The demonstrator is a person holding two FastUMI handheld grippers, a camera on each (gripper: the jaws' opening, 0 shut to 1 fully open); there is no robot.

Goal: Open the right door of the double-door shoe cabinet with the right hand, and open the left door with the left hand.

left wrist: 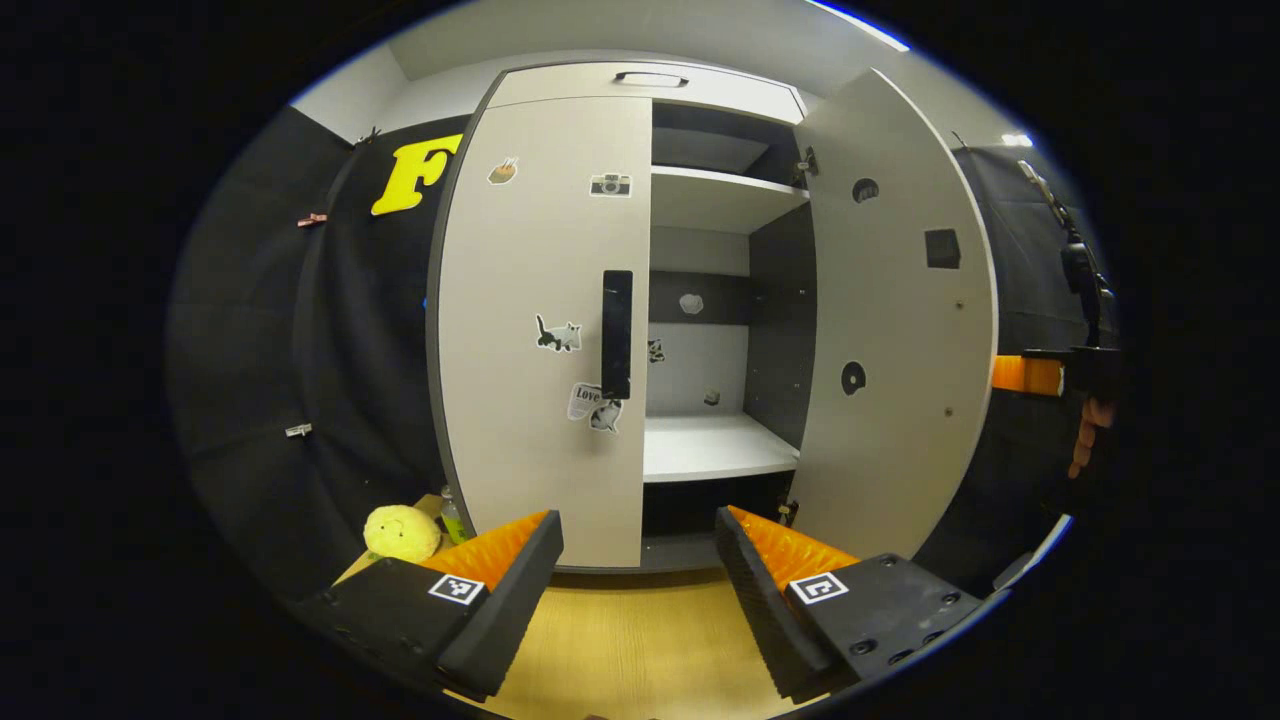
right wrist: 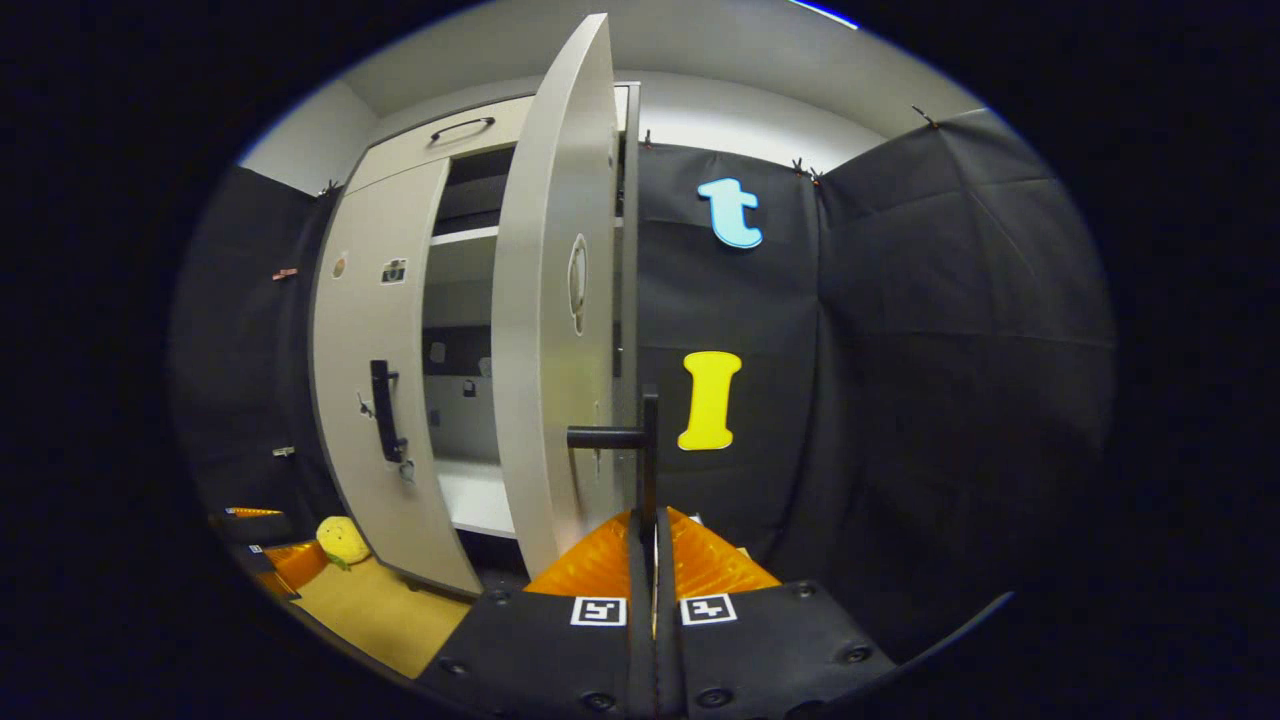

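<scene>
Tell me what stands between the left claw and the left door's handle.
Nothing visible. The left claw is open and faces the closed left door; its black handle lies straight ahead, with bare floor between. The yellow plush toy sits off to the side.

My pale grey laminate shoe cabinet (left wrist: pixel 540 300) wears small stickers: a black-and-white cat (left wrist: pixel 558 335), a grey camera (left wrist: pixel 610 185). Its slim bar handle (left wrist: pixel 617 333) is black, its inner shelves (left wrist: pixel 715 445) white against dark grey panels. A round yellow plush toy (left wrist: pixel 400 532) sits on the honey-toned woodgrain surface (left wrist: pixel 630 640) beneath my claws.
</scene>
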